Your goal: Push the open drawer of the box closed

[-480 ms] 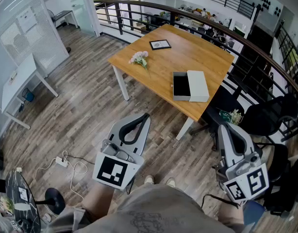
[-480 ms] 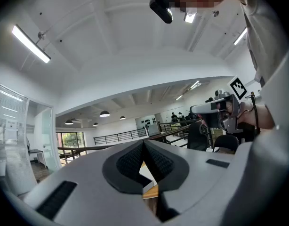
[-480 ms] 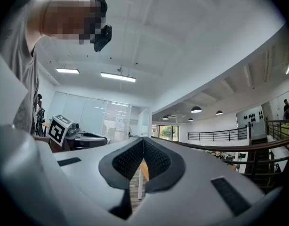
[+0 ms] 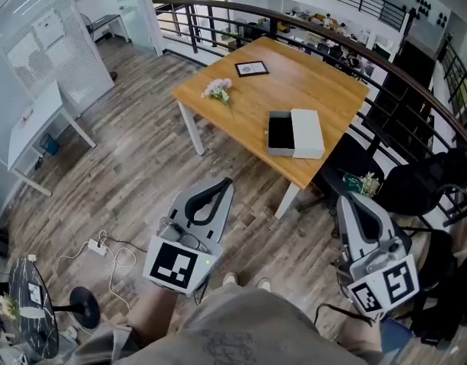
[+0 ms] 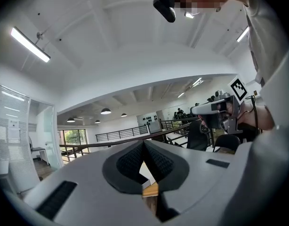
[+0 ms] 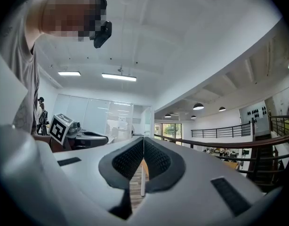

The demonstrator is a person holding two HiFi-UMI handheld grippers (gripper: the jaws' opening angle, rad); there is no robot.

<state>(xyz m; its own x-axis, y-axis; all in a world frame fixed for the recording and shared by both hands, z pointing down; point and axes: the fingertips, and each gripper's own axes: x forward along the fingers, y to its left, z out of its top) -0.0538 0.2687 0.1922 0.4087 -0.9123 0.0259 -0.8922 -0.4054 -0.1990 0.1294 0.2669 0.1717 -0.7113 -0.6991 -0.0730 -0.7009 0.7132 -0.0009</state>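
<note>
Task apparently not begun: drawer (image 4: 280, 133) open beside its white box (image 4: 308, 133) on wooden table (image 4: 294, 74). Left gripper (image 4: 224, 185) and right gripper (image 4: 349, 202) low, well apart from table, jaws pressed together, empty. Whole push left.

A: Table (image 4: 325, 82): top warm orange-brown wood, legs white.

B: Noted. Box (image 4: 308, 133) on it: white shell. Drawer (image 4: 280, 133): black inside, grey rim.

A: Flowers (image 4: 217, 90): pale pink-white, green stems. Picture frame (image 4: 251, 69): black edge, pale centre.

B: Floor (image 4: 127, 166): grey-brown planks, streaked grain. Railing (image 4: 309, 23): dark brown to black.

A: Left tongs (image 4: 226, 182) and right tongs (image 4: 347, 200): light grey bodies. Pads (image 5: 130, 163): black, fine dotted texture.

B: Marker cubes (image 4: 175, 267): black square patterns on white faces.

A: Cable (image 4: 115, 261) on the floor: white. Shirt (image 4: 241, 325): grey, faint darker print.
</note>
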